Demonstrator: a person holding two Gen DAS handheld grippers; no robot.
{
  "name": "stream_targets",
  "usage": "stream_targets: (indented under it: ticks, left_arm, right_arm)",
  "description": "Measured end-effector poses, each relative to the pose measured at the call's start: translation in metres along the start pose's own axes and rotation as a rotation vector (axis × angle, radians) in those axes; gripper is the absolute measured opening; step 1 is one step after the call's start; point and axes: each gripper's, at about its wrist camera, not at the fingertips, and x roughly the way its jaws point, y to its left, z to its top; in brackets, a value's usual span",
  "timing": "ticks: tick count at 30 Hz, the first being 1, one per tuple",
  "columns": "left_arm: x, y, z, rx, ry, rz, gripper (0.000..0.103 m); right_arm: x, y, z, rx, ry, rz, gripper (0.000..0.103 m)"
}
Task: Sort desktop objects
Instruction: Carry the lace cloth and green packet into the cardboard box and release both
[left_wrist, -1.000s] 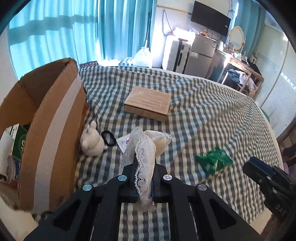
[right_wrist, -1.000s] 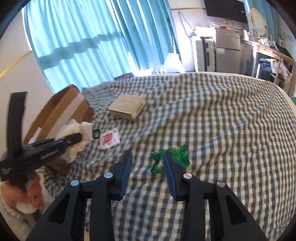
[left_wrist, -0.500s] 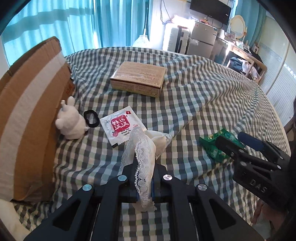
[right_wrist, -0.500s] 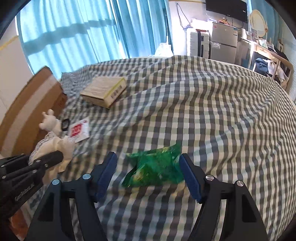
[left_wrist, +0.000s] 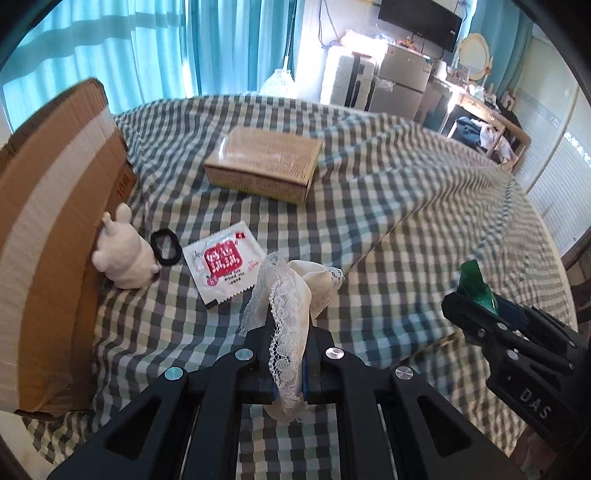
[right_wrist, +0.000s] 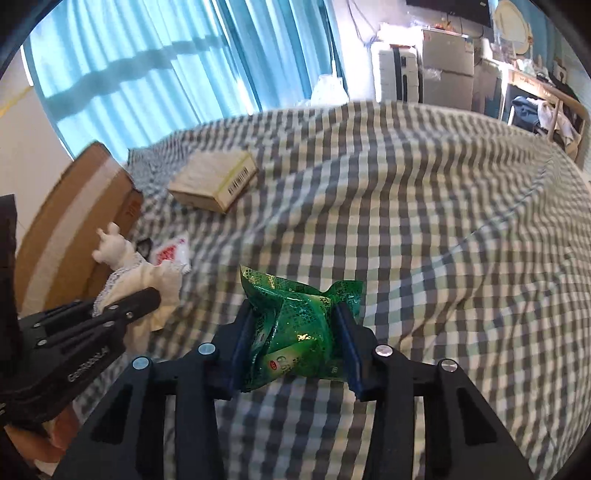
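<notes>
The right gripper (right_wrist: 295, 343) has dropped onto the green packet (right_wrist: 295, 325), jaws closing on its crumpled sides above the checked bed (right_wrist: 424, 221). The left gripper (left_wrist: 286, 354) holds lace cloth (left_wrist: 291, 295) clamped, near the cardboard box (left_wrist: 55, 221).

a: what's carrying it all?
b: a bed under a grey, green and white checked sheet (left_wrist: 388, 206).
a: what lies on it?
b: a flat tan box (left_wrist: 264, 162) at twelve o'clock. at nine, a cardboard carton (left_wrist: 51, 221), a white plush toy (left_wrist: 123, 254) against it, a black ring (left_wrist: 166, 246), then a red-and-white sachet (left_wrist: 221, 264).
</notes>
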Motion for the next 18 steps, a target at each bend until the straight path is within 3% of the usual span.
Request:
stream_targets:
  ticks: [4, 10, 18]
  left_arm:
    - [-0.043, 0.003, 0.011, -0.014, -0.052, -0.043, 0.008]
    - [-0.117, 0.018, 0.03, -0.039, -0.149, -0.04, 0.008]
    - [-0.194, 0.081, 0.061, -0.06, -0.245, 0.01, 0.008]
  right_arm:
    - [-0.041, 0.023, 0.01, -0.015, -0.047, 0.034, 0.042]
    - [-0.098, 0.087, 0.034, -0.109, -0.127, 0.07, 0.042]
    - [-0.133, 0.178, 0.063, -0.207, -0.188, 0.116, 0.041]
